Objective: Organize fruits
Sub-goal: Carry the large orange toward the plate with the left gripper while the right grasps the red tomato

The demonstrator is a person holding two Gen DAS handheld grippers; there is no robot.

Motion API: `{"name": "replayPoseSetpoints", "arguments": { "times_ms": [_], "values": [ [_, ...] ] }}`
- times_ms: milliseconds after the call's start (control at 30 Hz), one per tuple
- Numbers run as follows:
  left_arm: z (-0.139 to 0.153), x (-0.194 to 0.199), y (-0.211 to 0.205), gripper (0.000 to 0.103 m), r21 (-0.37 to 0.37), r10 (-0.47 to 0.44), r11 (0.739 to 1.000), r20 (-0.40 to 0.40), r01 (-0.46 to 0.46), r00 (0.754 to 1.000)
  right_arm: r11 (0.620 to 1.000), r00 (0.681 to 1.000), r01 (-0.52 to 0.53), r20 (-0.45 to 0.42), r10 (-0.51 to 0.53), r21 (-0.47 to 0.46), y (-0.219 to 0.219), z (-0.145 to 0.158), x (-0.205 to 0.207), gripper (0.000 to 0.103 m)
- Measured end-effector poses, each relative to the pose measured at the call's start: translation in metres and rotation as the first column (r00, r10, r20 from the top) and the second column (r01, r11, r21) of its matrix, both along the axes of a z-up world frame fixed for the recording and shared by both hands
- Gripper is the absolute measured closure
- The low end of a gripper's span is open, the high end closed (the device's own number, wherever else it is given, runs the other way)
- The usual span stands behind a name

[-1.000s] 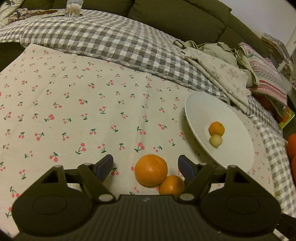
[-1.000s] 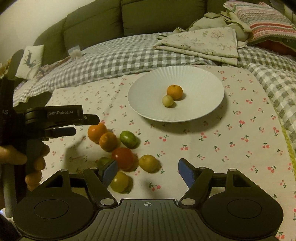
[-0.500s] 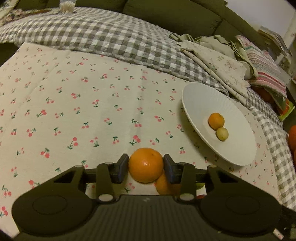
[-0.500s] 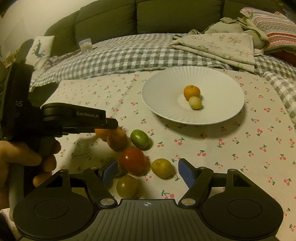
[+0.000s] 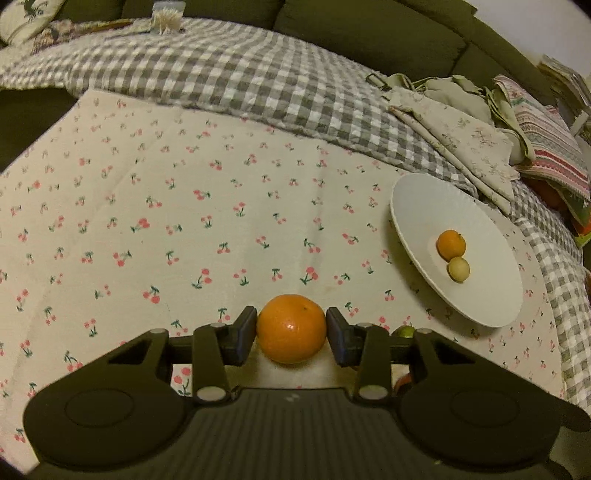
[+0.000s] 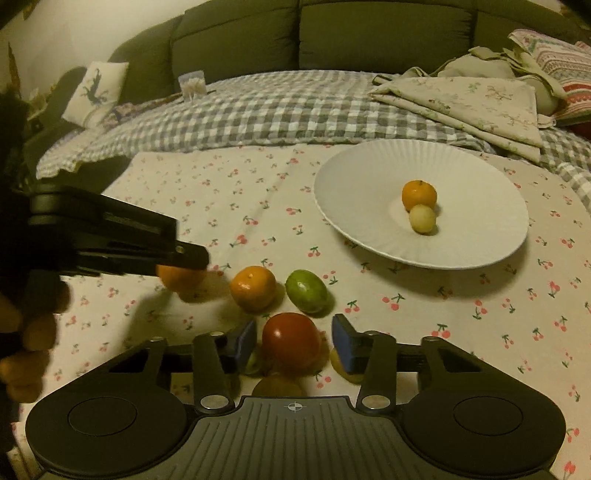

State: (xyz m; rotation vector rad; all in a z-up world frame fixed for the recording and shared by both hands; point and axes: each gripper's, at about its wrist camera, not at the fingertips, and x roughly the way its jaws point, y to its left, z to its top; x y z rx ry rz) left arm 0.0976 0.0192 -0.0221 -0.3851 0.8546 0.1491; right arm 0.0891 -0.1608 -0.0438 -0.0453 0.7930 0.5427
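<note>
My left gripper [image 5: 291, 325] is shut on a large orange [image 5: 291, 328], just above the cherry-print cloth; in the right wrist view the same orange [image 6: 181, 280] shows under that gripper's finger. My right gripper [image 6: 293, 339] has a red tomato [image 6: 291, 341] between its jaws. They are closing, with small gaps still on both sides. Beyond lie a smaller orange [image 6: 253, 288] and a green fruit [image 6: 306, 291]. A yellow fruit [image 6: 338, 365] and an olive one [image 6: 277, 386] are partly hidden by the gripper. The white plate [image 6: 362, 184] holds a small orange [image 6: 419, 194] and a pale yellow fruit [image 6: 423, 218].
A grey checked blanket [image 6: 277, 107] covers the far side, in front of a dark green sofa [image 6: 369, 33]. Folded floral cloths [image 6: 480, 99] and a striped pillow [image 6: 561, 55] lie at the back right. A small box [image 6: 192, 85] stands on the blanket. A hand [image 6: 33, 332] grips the left tool.
The left jaws closed onto the large orange. The right gripper slid left and forward so the red tomato sits between its jaws, which have narrowed around it.
</note>
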Motion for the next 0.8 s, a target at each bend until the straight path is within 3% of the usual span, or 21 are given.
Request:
{"name": "replayPoseSetpoints", "arguments": {
  "times_ms": [167,367,567,800],
  "values": [
    [0.003,-0.001,-0.001,0.064,-0.003,-0.014,1.000,0.005,0.014,1.000,1.000,1.000,0.001,-0.020,-0.001,0.010,0.000,0.000,0.003,0.068],
    [0.003,-0.001,0.000,0.064,-0.006,-0.012,1.000,0.003,0.012,1.000,0.992,0.991,0.033,-0.132,-0.017,0.118,-0.021,-0.002,0.020,0.071],
    [0.003,-0.002,-0.002,0.064,0.000,-0.021,1.000,0.009,0.021,1.000,1.000,0.997,-0.020,-0.076,0.019,-0.004,-0.002,-0.004,0.015,0.072],
    [0.007,-0.002,-0.006,0.064,0.018,-0.041,0.999,0.023,0.040,0.999,0.999,0.998,0.022,-0.057,-0.020,0.036,-0.014,0.011,0.014,0.072]
  ]
}}
